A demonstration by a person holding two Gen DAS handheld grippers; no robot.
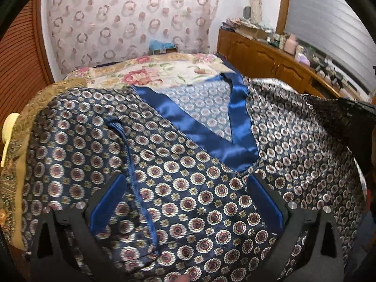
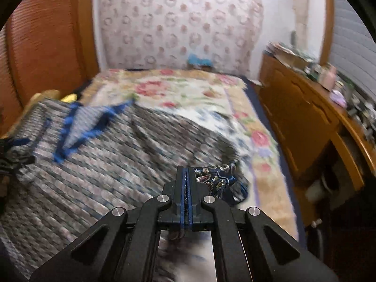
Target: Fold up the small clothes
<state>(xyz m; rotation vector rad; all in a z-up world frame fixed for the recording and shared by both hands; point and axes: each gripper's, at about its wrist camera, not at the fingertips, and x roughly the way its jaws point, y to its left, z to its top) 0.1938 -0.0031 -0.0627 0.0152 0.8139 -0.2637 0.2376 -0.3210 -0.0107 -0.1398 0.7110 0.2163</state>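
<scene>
Left wrist view. The left tool [image 1: 185, 202] hangs low over the garment [image 1: 164, 164], a dark patterned top with a shiny blue collar band [image 1: 206, 138], which lies spread face-up on the bed [image 1: 164, 70]. The two blue-padded fingers [image 1: 107, 202] stand wide apart, and cloth fills the space between and under them; nothing is pinched. A thin blue cord [image 1: 136, 176] runs down the cloth just beside the left-hand finger. At the right edge the fabric rises in a raised flap [image 1: 329, 122], lifted off the bed. A wooden cabinet [image 1: 270, 63] stands along the far right.

Right wrist view. The right tool [image 2: 187, 183] has its fingers pressed together on a strip of the garment [image 2: 105, 164], whose edge [image 2: 216, 176] bunches out just beside the tips. The rest of the cloth is smeared by motion blur, while the tool itself is sharp; this suggests the pinched edge is being carried. The floral bed cover [image 2: 188, 89] lies bare beyond.

Reading. The step in hand appears to be the first fold: one side drawn across the body of the top. The next move calls for laying the held edge flat and square, with the left tool steadying or gripping the near cloth.

Comparison. Only the right view shows the pinch; only the left shows the collar and pattern sharply, and the spread fingers.
</scene>
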